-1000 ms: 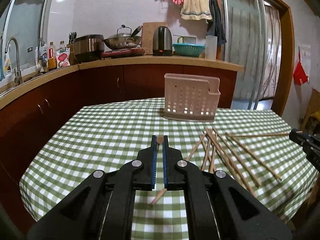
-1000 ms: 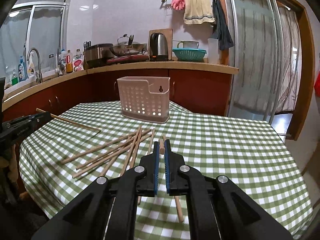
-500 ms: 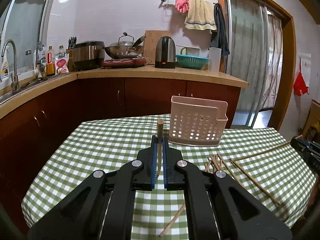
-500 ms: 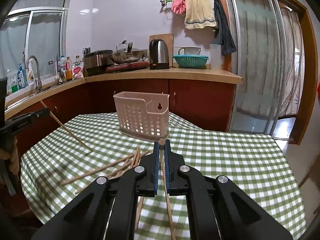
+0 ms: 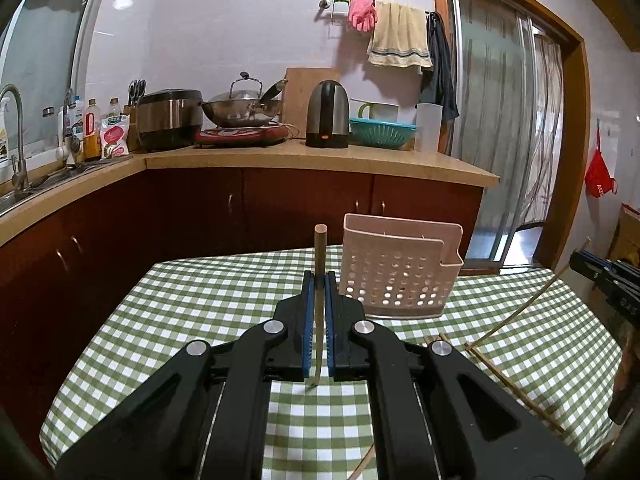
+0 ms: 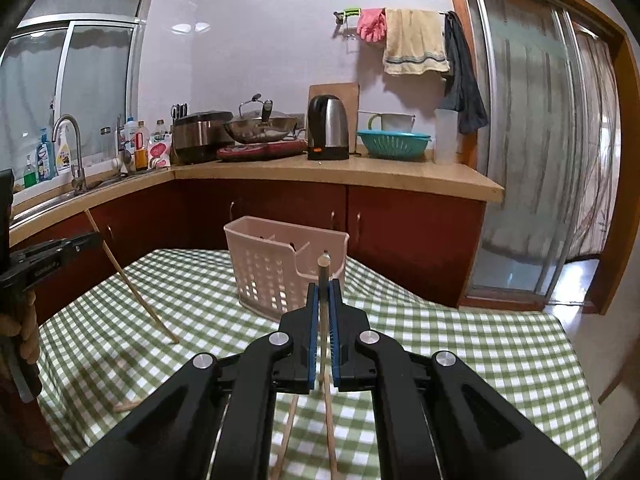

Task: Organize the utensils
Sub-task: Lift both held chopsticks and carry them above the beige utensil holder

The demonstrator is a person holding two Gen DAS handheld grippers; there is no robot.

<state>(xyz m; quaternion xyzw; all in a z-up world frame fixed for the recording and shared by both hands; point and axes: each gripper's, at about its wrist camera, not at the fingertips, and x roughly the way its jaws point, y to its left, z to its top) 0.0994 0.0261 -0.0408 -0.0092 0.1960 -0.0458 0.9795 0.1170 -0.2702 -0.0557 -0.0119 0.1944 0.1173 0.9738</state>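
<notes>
- Over a green-checked surface (image 5: 208, 312), the left gripper (image 5: 319, 280) is clamped tight on a chopstick (image 5: 320, 256), which stands nearly upright with its blunt end above the jaws.
- At the same surface, the right gripper (image 6: 324, 292) is likewise closed on a second chopstick (image 6: 323, 276), its lower length trailing down toward the cloth.
- A pink perforated caddy (image 5: 396, 272) stands at the far edge of the surface, just right of the left gripper's chopstick and directly behind the right one in the right wrist view.
- Loose chopsticks (image 5: 508, 376) lie on the cloth to the right in the left wrist view, partly cut off by the gripper body.
- Behind the surface runs a wooden worktop (image 6: 360, 172) over red-brown cabinets, carrying a kettle (image 6: 328, 128), a wok (image 6: 260, 126), a rice cooker (image 6: 200, 134) and a teal colander (image 6: 394, 144).
- A sink tap (image 6: 74, 144) and bottles sit under the window; a towel (image 6: 414, 42) and a pink glove (image 6: 372, 24) hang on a rail.
</notes>
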